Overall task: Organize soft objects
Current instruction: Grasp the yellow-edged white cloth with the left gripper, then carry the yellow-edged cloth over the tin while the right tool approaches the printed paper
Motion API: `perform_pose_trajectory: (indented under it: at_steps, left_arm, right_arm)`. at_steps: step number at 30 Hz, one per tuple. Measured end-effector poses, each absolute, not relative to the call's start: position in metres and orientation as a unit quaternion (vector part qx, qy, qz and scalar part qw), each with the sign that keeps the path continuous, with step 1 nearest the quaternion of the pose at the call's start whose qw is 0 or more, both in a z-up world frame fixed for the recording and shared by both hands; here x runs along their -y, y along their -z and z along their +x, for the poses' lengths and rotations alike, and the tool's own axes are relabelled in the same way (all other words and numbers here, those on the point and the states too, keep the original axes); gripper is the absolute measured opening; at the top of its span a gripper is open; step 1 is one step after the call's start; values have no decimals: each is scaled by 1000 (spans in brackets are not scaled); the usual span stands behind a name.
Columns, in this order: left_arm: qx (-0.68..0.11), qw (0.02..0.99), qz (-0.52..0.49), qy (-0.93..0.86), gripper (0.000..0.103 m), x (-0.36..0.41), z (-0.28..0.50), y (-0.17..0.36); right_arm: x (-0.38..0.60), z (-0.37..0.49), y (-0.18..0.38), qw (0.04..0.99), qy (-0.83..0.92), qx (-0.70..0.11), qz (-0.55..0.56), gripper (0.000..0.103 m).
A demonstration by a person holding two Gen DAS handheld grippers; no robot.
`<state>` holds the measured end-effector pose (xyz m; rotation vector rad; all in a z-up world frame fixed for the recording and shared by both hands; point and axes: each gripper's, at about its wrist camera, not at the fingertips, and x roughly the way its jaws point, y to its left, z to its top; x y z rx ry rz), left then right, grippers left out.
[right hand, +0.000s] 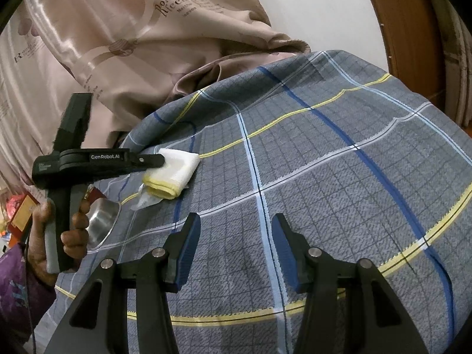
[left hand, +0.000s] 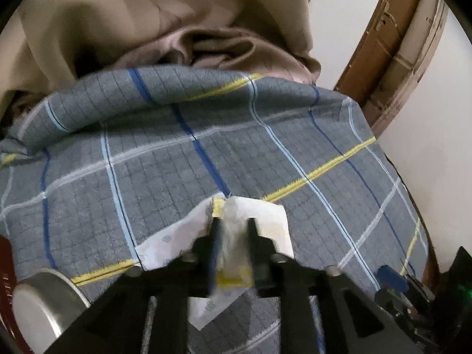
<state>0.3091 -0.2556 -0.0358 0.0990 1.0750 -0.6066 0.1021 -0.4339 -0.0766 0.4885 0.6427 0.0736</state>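
Note:
A small white cloth with a yellow border (left hand: 267, 221) lies folded on the grey plaid bedsheet (left hand: 177, 162). My left gripper (left hand: 233, 224) is shut on the cloth, its fingers pinching the folded layers. In the right wrist view the same cloth (right hand: 174, 174) is at the left, held by the left gripper (right hand: 160, 159) in a person's hand. My right gripper (right hand: 233, 227) is open and empty, hovering over the plaid sheet (right hand: 324, 177) to the right of the cloth.
A beige quilt (left hand: 147, 29) is bunched up behind the sheet, with its printed satin side (right hand: 103, 44) in the right wrist view. A steel bowl (left hand: 44, 298) sits at the left, also in the right wrist view (right hand: 101, 221). A wooden door frame (left hand: 392, 47) stands at the right.

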Motion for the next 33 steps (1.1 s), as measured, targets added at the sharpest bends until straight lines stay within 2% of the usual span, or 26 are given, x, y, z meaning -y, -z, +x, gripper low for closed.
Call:
perform_pose_trajectory:
  at_steps: [3,13,15,18,25,33]
  left_arm:
    - [-524,806,57,271,53,256,316,42]
    - [-538,782,68,308,52,270,313,49]
    - [-529,782,57,323,35,271,309,47]
    - [-517,791,48,324,31,270,305,45]
    - [-488,814,32,313,28,254,298,34]
    - [-440,866,6,238,28,186,312,-2]
  right_arm:
    - [434,103,77,918,-36,-314,239,48]
    - [433,104,78,915,-42,-317,244,48]
    - [433,104,78,915,-42,-317,245,48]
    - [433,104,78,915,-42,-318,245,48]
    - [433,106,80,915,-39,-319,243,48]
    - [431,109,80,916,-31,-326,231,48]
